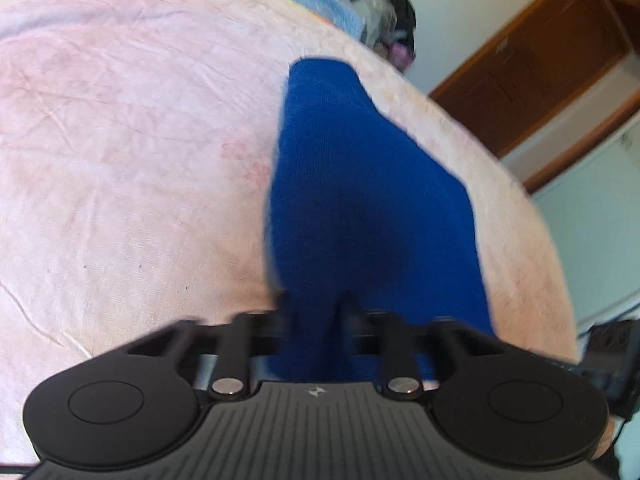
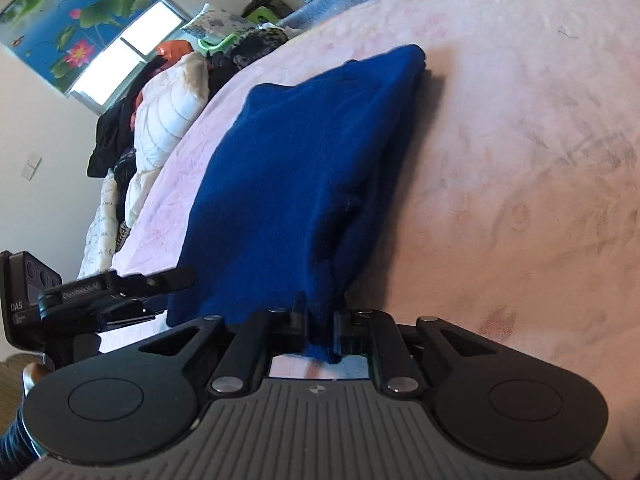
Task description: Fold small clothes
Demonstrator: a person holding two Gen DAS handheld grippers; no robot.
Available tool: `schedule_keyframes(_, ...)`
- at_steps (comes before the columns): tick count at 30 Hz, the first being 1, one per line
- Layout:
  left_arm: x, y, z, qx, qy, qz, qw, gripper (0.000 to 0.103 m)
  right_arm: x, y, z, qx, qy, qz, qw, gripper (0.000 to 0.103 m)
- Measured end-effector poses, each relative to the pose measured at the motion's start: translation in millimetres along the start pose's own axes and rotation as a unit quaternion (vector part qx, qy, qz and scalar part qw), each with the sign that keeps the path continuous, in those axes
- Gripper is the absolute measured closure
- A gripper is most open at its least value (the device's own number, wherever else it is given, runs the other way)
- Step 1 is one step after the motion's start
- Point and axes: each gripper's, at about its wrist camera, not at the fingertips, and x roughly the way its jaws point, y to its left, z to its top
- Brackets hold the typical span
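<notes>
A: Grippers' state?
B: Left gripper [image 1: 314,304] and right gripper [image 2: 320,316] each clamp the near edge of the blue garment [image 2: 304,176].
A: Location?
B: Draped over the pink bed [image 2: 520,160]; open bedding on both sides.

Two wrist views, close over the bed

Each looks forward along its fingers, tilted; both share the blue cloth [image 1: 360,200] [image 2: 304,184] on the pink blanket [image 1: 120,160] [image 2: 520,160].

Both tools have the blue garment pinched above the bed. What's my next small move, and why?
Probably carry both tools forward together and lay the held edge onto the far part. The left tool and right tool each clamp the blue garment, which drapes onto the pink bedspread.
</notes>
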Motion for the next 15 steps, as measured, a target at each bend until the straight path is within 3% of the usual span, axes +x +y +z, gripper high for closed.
schedule_keyframes(4,-3.2,-9.3,4.6,0.067,0.003,0.054,0.9963,0.087,-16.0,-0.6,1.6,-0.01,-0.01,-0.016,1.0,0.091)
schedule_keyframes(7,-0.1,-5.7,2.4,0.091,0.006,0.057,0.9942,0.085,-6.7,-5.9,-10.4,-0.016,-0.01,-0.032,0.999,0.092)
schedule_keyframes(9,-8.8,-11.4,-0.3,0.107,-0.005,0.066,0.992,0.084,-9.9,-5.2,-8.5,-0.003,-0.008,-0.025,1.0,0.065)
schedule_keyframes(10,-18.2,-15.1,-0.9,0.116,-0.017,0.075,0.9903,0.083,-13.7,-6.2,-5.4,0.011,-0.007,-0.021,1.0,0.058)
schedule_keyframes(12,-37.9,-26.4,-3.0,0.151,-0.067,0.107,0.9805,0.078,-31.5,-7.3,1.9,0.022,-0.047,-0.012,0.999,0.053)
schedule_keyframes(14,-50.4,-46.1,-7.2,0.208,-0.131,0.13,0.9606,0.061,-50.2,-6.3,19.3,0.025,-0.115,-0.017,0.993,0.053)
schedule_keyframes(15,-49.6,-57.9,-9.6,0.239,-0.146,0.134,0.9505,0.045,-53.4,-4.9,30.6,0.026,-0.133,-0.015,0.991,0.053)
